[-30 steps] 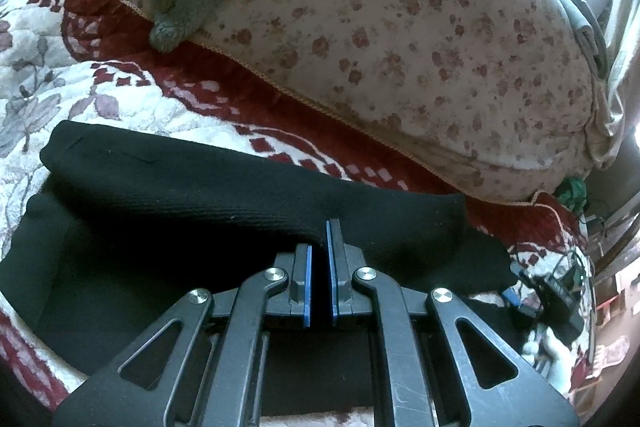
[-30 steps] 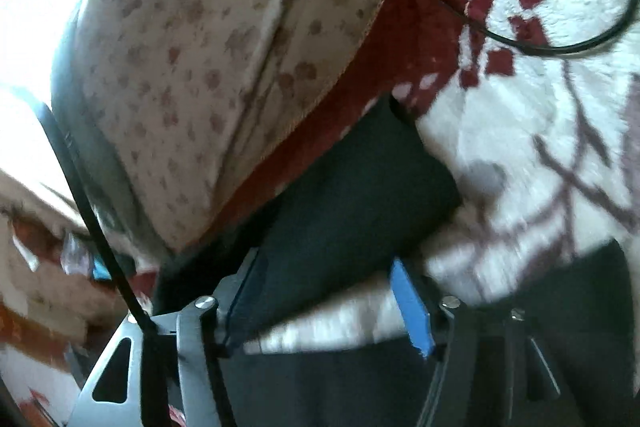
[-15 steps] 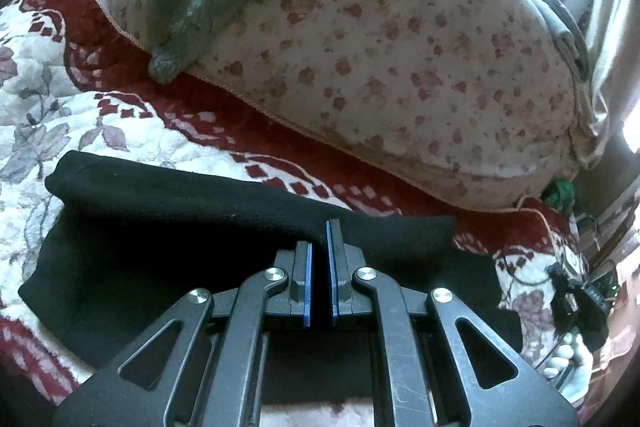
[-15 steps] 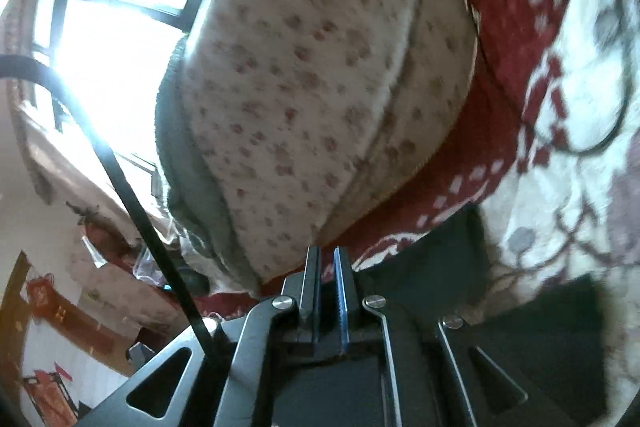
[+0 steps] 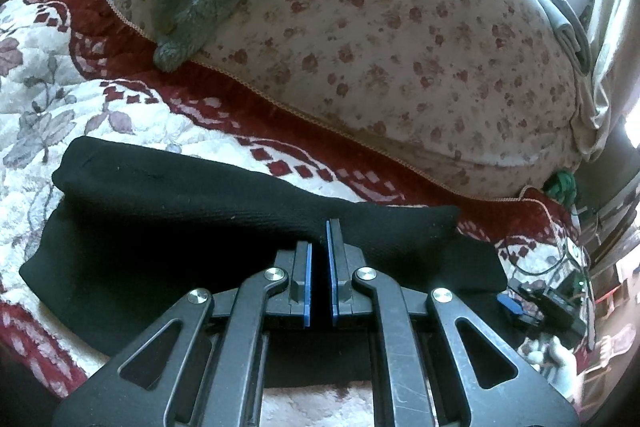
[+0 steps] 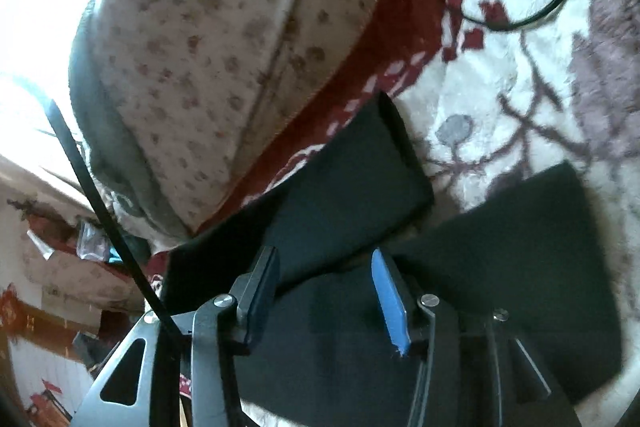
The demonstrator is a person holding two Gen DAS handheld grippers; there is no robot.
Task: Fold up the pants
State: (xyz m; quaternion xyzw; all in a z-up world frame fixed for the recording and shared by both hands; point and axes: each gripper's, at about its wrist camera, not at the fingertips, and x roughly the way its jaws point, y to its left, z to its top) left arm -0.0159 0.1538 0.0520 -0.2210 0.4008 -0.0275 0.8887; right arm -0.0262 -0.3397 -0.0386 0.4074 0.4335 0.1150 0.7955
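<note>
The black pants [image 5: 208, 227] are spread on the floral blanket [image 5: 80, 99], below the spotted pillow [image 5: 400, 67]. The left gripper [image 5: 319, 267] is held together over them; the right gripper [image 6: 324, 279] is being opened above them, nothing clamped.

Right gripper [image 6: 324, 267], jaws opening, hovers over black pants [image 6: 344, 187] on a floral blanket [image 6: 500, 99], frame centre.

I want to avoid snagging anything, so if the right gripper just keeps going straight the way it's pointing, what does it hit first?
Most likely the black pants. The right gripper, its jaws opening with nothing pinched between them, points at the folded leg directly ahead. The red-and-white blanket and floral pillow lie beyond, though depth is hard to judge.
</note>
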